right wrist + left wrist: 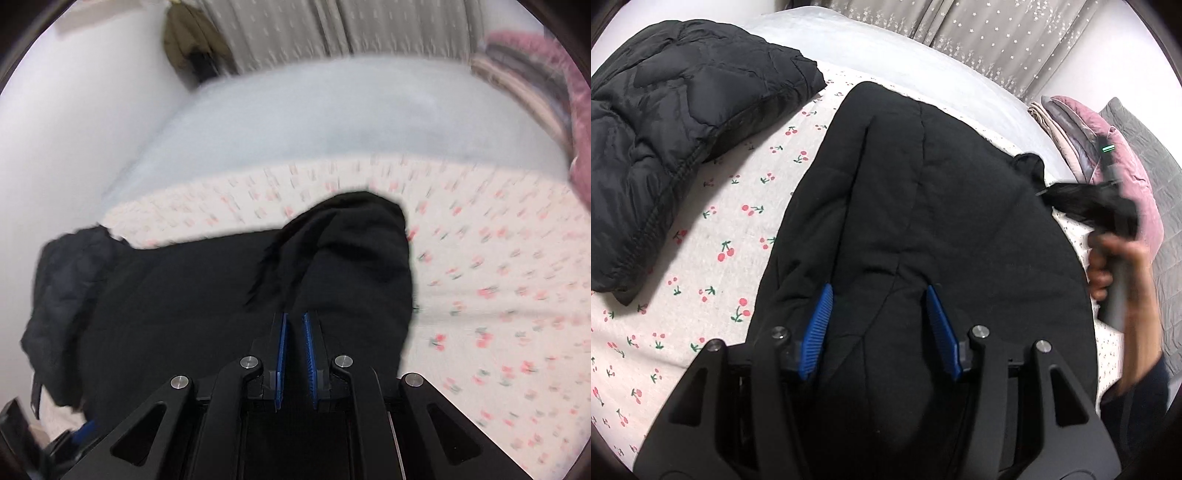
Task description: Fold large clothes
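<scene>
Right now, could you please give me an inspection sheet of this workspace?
Surface: cherry-print sheet on a bed.
Job's things: black coat spread out in the middle.
Clutter: black quilted jacket at the left; folded pink bedding at the right.
Grippers: left gripper open over the coat; right gripper nearly shut, blurred, whether it holds cloth unclear.
Cables: nothing seen.
Surroundings: star-print curtain, white wall.

Black coat (923, 206) & puffer jacket (665, 147); white sheet (731, 221) w/ red cherries.
</scene>
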{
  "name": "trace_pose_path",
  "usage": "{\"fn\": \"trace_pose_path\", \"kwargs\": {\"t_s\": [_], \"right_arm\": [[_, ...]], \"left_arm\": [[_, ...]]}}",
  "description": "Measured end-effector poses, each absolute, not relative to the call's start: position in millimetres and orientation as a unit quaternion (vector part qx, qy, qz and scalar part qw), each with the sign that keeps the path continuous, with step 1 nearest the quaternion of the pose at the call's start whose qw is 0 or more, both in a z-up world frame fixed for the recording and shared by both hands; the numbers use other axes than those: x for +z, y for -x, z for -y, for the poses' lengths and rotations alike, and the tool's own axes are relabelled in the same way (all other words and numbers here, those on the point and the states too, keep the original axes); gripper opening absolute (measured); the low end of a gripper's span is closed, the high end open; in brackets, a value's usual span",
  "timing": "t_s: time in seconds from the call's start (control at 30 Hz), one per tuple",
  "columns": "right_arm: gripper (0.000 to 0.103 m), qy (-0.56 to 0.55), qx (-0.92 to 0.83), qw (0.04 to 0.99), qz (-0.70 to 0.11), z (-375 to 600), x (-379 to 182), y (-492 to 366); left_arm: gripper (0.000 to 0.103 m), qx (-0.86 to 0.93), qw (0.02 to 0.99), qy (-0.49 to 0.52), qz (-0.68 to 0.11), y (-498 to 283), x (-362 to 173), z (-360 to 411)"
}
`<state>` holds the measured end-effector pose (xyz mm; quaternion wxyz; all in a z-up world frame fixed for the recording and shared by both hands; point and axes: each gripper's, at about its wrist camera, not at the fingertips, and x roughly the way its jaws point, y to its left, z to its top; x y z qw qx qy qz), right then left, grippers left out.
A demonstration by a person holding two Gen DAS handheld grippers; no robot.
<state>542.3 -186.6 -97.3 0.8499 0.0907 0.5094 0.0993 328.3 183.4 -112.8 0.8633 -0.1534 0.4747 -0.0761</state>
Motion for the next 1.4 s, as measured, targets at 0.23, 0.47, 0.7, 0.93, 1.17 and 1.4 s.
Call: {"fn": "trace_pose_path", "kwargs": {"t_s": [0.23, 0.47, 0.7, 0.93, 1.17, 1.4], "right_arm": [[0.01, -0.066, 0.086, 0.868, -0.485, 179, -95, -537], [0.012, -0.09, 0.15, 0.879, -0.445, 177, -50, -463], [0.035, 0.039, 0.161, 0.869, -0.467, 125, -86, -401], [0.035, 0.054, 0.144, 0.876, -0.458, 113, -98, -401], [0.038, 0.048, 0.16, 0.888, -0.429, 117, -59, -339], [0.042, 0.078, 0.135, 0.896, -0.417, 108, -80, -314]], "left_arm": [[0.055, -0.079, 0.862, 0.154, -0.476, -330, -114, -184], [0.055, -0.08, 0.863, 0.156, -0.474, -328, -114, -185], [0.054, -0.075, 0.865, 0.152, -0.472, -326, -115, -183], [0.054, -0.068, 0.873, 0.144, -0.461, -322, -116, -179], [0.054, -0.069, 0.874, 0.15, -0.458, -318, -115, -182], [0.054, -0.071, 0.878, 0.143, -0.451, -315, -115, -179]]}}
